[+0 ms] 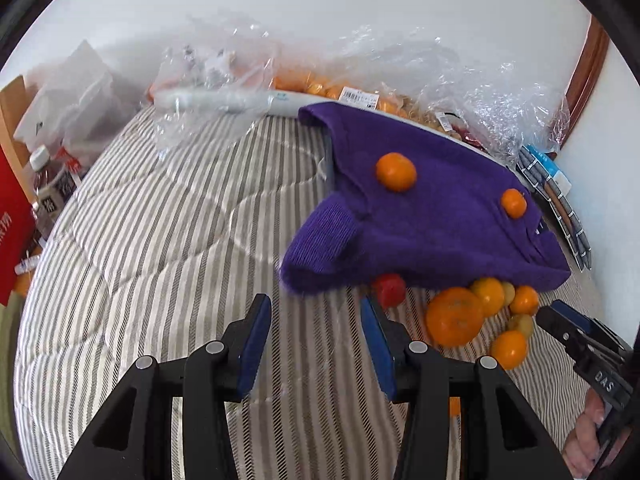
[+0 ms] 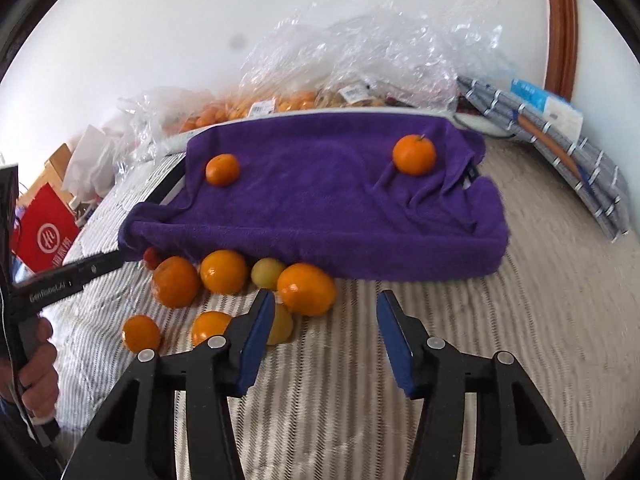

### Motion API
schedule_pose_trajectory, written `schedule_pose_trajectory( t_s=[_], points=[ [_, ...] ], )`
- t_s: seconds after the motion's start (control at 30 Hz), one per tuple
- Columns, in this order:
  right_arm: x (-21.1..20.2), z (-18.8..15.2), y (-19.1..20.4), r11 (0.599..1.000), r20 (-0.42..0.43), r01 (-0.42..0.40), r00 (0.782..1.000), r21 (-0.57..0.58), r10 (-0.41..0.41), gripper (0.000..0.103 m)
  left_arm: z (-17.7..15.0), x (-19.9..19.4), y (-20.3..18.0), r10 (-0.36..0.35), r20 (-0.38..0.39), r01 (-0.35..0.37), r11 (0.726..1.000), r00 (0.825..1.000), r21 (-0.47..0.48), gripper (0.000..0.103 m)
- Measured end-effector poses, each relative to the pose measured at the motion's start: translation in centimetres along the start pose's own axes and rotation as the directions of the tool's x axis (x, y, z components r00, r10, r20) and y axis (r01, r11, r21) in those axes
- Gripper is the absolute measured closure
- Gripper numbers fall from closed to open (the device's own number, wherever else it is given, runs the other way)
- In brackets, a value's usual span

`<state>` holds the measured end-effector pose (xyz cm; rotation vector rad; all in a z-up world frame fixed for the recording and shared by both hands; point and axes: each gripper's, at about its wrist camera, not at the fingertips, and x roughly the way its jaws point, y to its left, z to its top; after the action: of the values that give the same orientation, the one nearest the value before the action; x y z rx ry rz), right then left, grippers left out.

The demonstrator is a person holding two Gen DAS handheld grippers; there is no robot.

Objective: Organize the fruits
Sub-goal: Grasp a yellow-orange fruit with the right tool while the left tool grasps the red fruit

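Round glossy oranges (image 2: 306,289), fuzzy purple towel (image 2: 320,200), striped quilted bedcover (image 1: 160,240)

Towel (image 2: 320,200): purple terry cloth, matt, nubby. Quilt (image 1: 160,220): striped woven fabric, stitched, matt. Oranges (image 2: 306,288): smooth, slightly glossy peel. Bags (image 2: 380,40): clear, crinkled, shiny plastic film. Gripper (image 2: 326,332): black matt plastic, blue pads (image 2: 256,344), metal pins.

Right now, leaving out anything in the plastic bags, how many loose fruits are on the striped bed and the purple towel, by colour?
Round orange fruits: 7
Pale yellow round fruits: 2
Small red fruit: 1
Total: 10
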<state>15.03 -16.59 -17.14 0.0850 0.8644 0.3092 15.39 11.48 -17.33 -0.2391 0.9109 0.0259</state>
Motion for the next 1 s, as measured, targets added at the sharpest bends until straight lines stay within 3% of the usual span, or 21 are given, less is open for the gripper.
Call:
schedule_pose_trajectory(
  t_s=[0.23,0.33,0.47,0.57,1.0],
  points=[
    [2.3,1.0,-0.1,0.998,-0.035,-0.015,0.999,0.06,0.017,0.051,-0.4,-0.1,0.9,-0.074,0.003,0.074,0.996,0.997,-0.047,0.059],
    [3.2,1.0,-0.4,0.996,-0.056,-0.048,0.997,0.07,0.052,0.065,-0.6,-0.2,0.5,-0.101,0.012,0.101,0.994,0.995,-0.042,0.059],
    [2.3,0.3,-1.0,0.998,-0.025,-0.024,0.999,0.064,0.025,0.067,-0.5,0.3,-1.1,-0.069,-0.021,0.07,0.998,0.997,0.011,0.059],
    [1.2,-0.3,-1.9,0.999,-0.005,0.02,1.0,0.037,-0.02,0.067,0.3,0.8,-2.6,-0.1,-0.069,0.103,0.994,0.993,0.04,0.059],
    [1.5,-0.9,-2.9,0.998,-0.031,0.058,0.998,-0.012,-0.058,0.067,0.5,2.4,-5.0,-0.029,-0.005,0.03,0.987,1.0,0.16,0.061]
  ],
)
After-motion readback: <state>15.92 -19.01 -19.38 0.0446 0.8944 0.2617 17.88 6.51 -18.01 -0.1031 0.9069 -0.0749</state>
